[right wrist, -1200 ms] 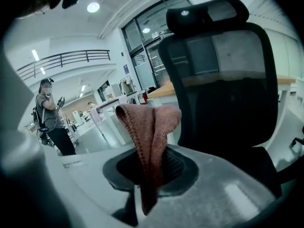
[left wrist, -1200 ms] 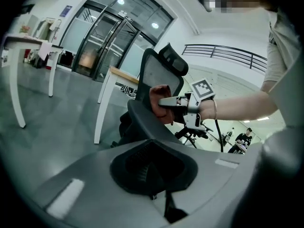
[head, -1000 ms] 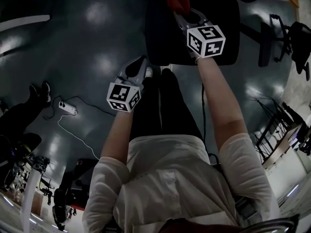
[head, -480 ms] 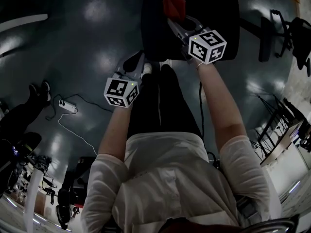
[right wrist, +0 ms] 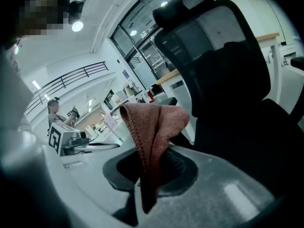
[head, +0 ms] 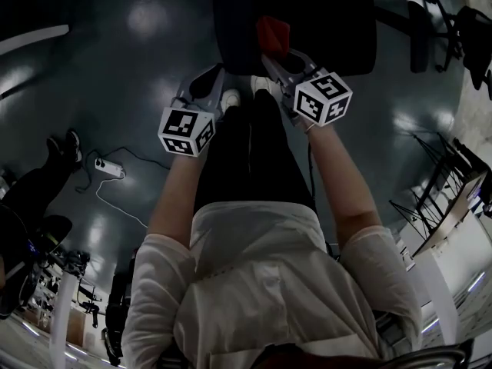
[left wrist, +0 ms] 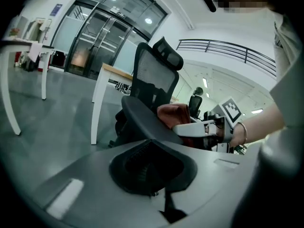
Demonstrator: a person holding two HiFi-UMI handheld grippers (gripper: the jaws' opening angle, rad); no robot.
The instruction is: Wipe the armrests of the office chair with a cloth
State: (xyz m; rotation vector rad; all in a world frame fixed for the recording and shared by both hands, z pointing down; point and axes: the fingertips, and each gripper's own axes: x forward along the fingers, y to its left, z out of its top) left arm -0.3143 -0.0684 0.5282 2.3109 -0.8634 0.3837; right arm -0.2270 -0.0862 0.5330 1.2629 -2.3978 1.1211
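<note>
While the right tongs [head: 270, 56] are clamped on a fold of the red cloth [right wrist: 153, 127], its loose end hangs free below the jaws. The cloth appears to rest against a dark curved bar of the office chair [head: 307, 14], judged to be an armrest [left wrist: 142, 120]. The left tongs [head: 209, 91] are closed on nothing, near the chair's front edge. Recommendation: press the bunched part of the cloth to the pad, not the trailing end. Run the full length in one steady stroke and keep the jaw tips off the surface. The left tongs could steady the chair against swivel.
</note>
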